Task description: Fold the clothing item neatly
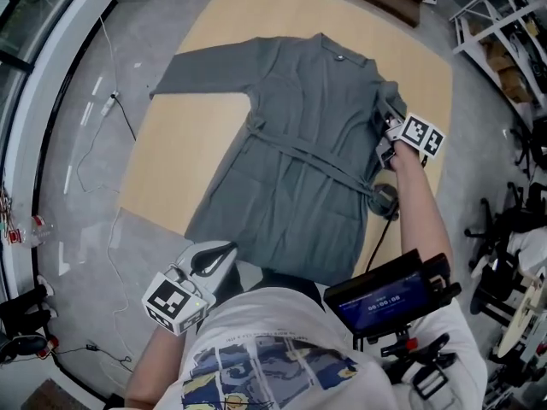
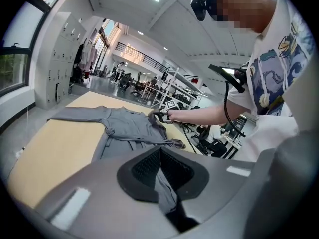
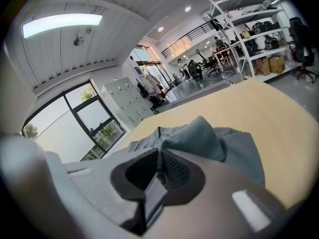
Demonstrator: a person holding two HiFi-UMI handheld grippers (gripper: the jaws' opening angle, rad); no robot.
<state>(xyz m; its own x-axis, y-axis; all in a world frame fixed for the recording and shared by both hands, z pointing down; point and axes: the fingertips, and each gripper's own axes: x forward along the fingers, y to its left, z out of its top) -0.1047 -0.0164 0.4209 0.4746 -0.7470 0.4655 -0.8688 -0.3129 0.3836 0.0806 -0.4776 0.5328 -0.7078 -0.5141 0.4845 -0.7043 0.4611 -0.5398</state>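
A grey long-sleeved garment (image 1: 295,161) with a tied belt lies spread on the tan table (image 1: 179,152), collar at the far end. My left gripper (image 1: 229,253) sits at the near hem and is shut on the garment's hem, with grey cloth (image 2: 165,188) pinched between its jaws. My right gripper (image 1: 386,133) is at the table's right side, shut on the garment's right sleeve (image 3: 204,138), which is bunched and pulled in over the body. The left sleeve (image 1: 201,73) lies stretched out flat toward the far left.
White cables and a power strip (image 1: 109,103) lie on the grey floor to the left. Metal shelving (image 1: 504,24) and office chairs (image 1: 513,229) stand at the right. A small screen (image 1: 385,301) hangs at the person's chest, and a dark cable (image 1: 380,229) runs along the table's right edge.
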